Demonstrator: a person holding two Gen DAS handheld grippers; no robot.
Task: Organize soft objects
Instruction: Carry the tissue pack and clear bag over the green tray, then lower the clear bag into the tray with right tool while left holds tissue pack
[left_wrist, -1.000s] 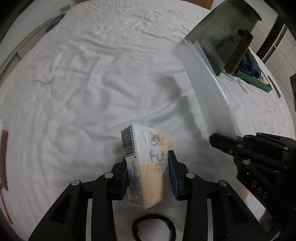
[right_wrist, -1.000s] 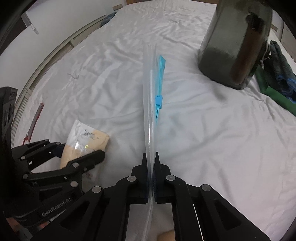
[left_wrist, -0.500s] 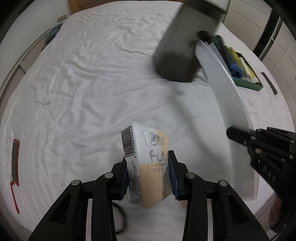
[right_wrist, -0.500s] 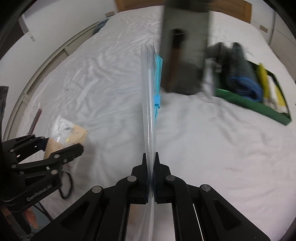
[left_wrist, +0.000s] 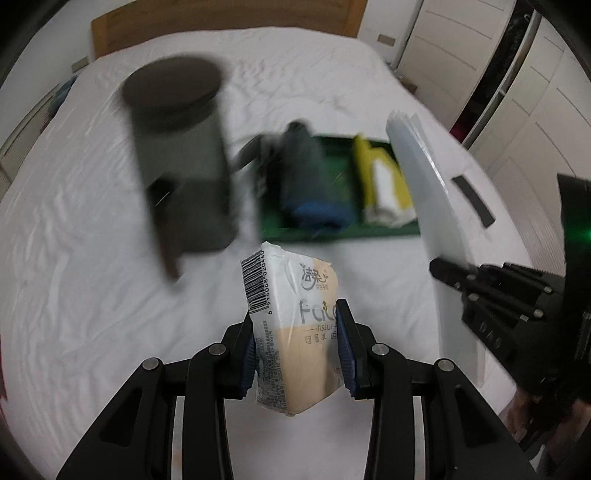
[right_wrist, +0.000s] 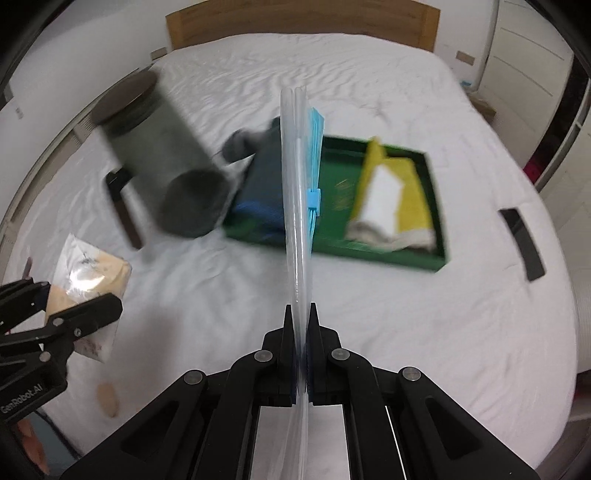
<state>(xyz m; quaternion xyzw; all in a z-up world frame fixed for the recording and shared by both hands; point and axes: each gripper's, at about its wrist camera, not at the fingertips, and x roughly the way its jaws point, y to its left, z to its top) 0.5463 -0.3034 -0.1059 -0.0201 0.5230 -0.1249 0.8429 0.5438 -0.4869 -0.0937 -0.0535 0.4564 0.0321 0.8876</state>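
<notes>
My left gripper is shut on a white and tan tissue pack, held above the white bed. The same tissue pack and the left gripper appear at the left edge of the right wrist view. My right gripper is shut on a clear zip bag with a blue slider, held edge-on and upright. In the left wrist view that zip bag stands at the right, pinched by the right gripper.
A green tray on the bed holds a dark blue rolled cloth and a yellow and white one. A dark cylindrical bin lies beside it. A black flat strip lies at the right. A wooden headboard stands behind.
Both grippers rose and swept across the bed with their loads. The bin and the green tray have come into the middle of both views; the black hair tie has left the frame.
</notes>
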